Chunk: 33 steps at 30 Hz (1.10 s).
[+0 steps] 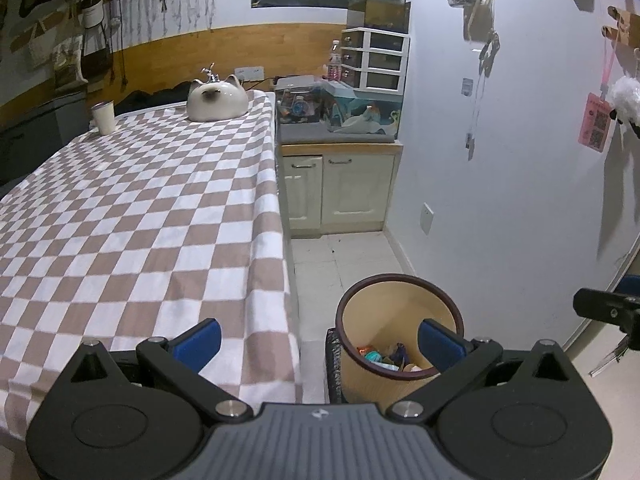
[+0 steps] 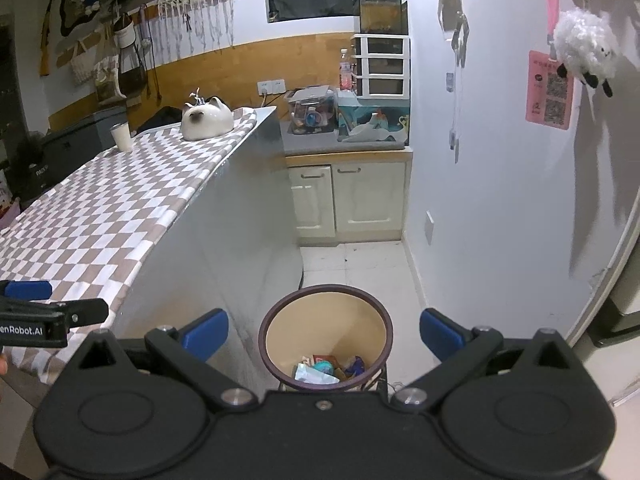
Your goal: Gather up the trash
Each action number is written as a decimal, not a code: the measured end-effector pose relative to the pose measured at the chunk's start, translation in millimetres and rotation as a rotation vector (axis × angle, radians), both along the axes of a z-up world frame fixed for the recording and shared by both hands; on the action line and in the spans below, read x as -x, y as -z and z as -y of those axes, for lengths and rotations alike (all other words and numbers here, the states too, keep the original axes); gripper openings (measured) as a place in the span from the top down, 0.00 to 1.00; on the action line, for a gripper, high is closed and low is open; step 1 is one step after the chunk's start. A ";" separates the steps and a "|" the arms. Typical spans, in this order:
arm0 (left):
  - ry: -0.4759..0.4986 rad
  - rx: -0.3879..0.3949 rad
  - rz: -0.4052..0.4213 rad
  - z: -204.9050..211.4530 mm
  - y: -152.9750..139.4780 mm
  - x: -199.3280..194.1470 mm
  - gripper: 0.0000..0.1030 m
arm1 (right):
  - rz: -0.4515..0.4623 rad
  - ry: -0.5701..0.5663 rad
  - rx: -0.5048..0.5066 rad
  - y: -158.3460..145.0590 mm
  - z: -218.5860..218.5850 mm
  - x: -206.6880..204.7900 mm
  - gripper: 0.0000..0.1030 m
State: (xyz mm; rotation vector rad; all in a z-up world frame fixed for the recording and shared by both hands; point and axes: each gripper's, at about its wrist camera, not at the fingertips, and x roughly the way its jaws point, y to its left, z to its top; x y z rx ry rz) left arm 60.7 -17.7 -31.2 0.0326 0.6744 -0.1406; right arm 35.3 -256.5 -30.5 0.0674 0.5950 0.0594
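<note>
Both grippers are hanging wide open, gripping nothing. Left gripper (image 1: 320, 344): its blue fingertips (image 1: 199, 340) are spread far apart, one showing against the edge of the checkered tablecloth (image 1: 132, 208), the other against the trash bin (image 1: 400, 304). Right gripper (image 2: 324, 336): it is hovering directly above the same bin (image 2: 324, 320), the two pads straddling the dark rim. Bin is standing on the tiled floor (image 2: 360, 256) just beside the table's side panel, near the white wall (image 2: 500, 200). Trash (image 2: 328, 368) is lying at the bottom of the bin: crumpled wrappers, one teal, one blue, one red, plus pale paper. On the tablecloth, at the far end, a cat-shaped ceramic piece (image 1: 218, 98) and a white cup (image 1: 104, 118) are sitting well apart. Cream cabinet (image 1: 340, 192) is standing against the back wall, cluttered on top.
</note>
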 end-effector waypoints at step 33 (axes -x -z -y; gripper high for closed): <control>-0.015 -0.028 -0.021 1.1 24.8 27.7 0.00 | -0.020 0.047 0.071 21.6 -11.2 33.0 0.00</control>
